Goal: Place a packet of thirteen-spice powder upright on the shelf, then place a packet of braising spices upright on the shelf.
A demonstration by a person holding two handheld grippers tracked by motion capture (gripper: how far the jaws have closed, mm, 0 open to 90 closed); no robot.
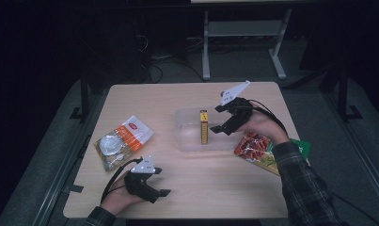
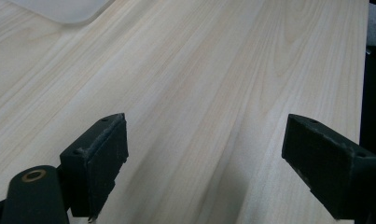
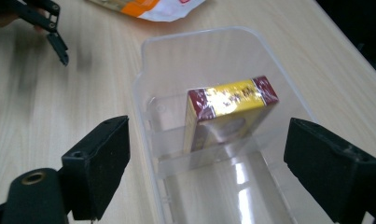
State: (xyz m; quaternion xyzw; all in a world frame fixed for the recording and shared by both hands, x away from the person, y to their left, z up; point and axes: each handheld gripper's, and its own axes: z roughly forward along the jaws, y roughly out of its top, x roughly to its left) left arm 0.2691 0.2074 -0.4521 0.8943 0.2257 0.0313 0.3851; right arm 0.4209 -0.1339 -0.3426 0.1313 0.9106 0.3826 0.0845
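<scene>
Clear plastic bin [image 1: 189,141] sits mid-desk [image 1: 196,193], with a yellow-and-red box [image 1: 204,127] standing on edge inside it, near the bin's right half. In the right gripper view the box [image 3: 230,109] rests against a low divider in the bin [image 3: 148,93], free of any contact. Right gripper [image 1: 221,119] hovers just right of the bin, fingers [image 3: 99,158] spread wide apart on either side of the box with nothing pressed between them; judged as a release, with the box already placed. Left gripper [image 1: 161,182] rests at the near left of the desk, fingers [image 2: 101,154] apart over bare wood, holding nothing. Two packets remain outside the bin: an orange-and-white pouch [image 1: 123,141] on the left and a red snack packet [image 1: 255,148] on the right, just beside the right forearm, with a green item [image 1: 302,147] partly hidden behind the sleeve. Judgement: one item in, at least two left to load; the red packet lies closest to the right gripper.
</scene>
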